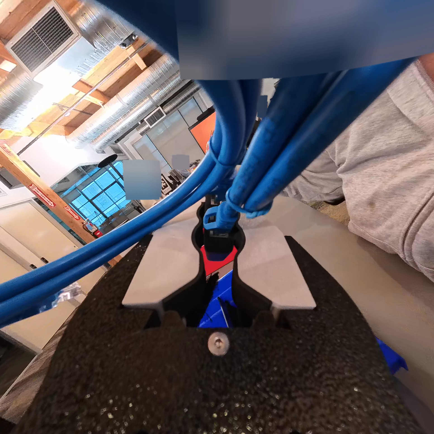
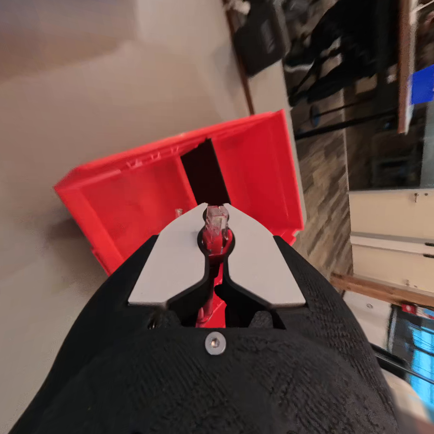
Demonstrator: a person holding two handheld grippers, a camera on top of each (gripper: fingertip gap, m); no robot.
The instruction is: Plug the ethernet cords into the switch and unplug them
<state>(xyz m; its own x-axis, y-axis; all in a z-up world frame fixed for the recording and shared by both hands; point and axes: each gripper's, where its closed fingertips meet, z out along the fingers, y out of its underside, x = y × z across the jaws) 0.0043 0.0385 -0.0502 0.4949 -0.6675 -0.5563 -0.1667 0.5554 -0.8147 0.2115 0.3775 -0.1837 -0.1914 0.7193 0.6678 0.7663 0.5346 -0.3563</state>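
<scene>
Left gripper [image 1: 217, 237] closed on a small black coupler block [image 1: 217, 244] that sits in the round notch between its fingers; a blue Ethernet cable [image 1: 117, 244] is plugged into the far end of the block by its blue boot [image 1: 217, 217]. Rest of that cable is coiled and tied with thin blue ties, the bundle hanging just ahead of the fingers and sweeping off left. A loose clear plug [image 1: 68, 293] shows at lower left. Grey tabletop [image 1: 328, 234] behind; a person's grey sleeve [image 1: 375, 164] rests on it at right. Red and blue plastic visible below the fingers, identity unclear

Right gripper [image 2: 216, 226] closed on the red boot of a red Ethernet cable [image 2: 209, 305], clear RJ45 plug [image 2: 216, 218] protruding forward past the fingertips. Red plastic bin [image 2: 253, 178] lies beyond on the table, open side toward the camera, with a black divider [image 2: 204, 173] in line with the plug; plug and bin apart

Handling, judged: cables light, limp, springy when coiled. Plug tab thin and brittle; best held at boot or plug body, not the cord
</scene>
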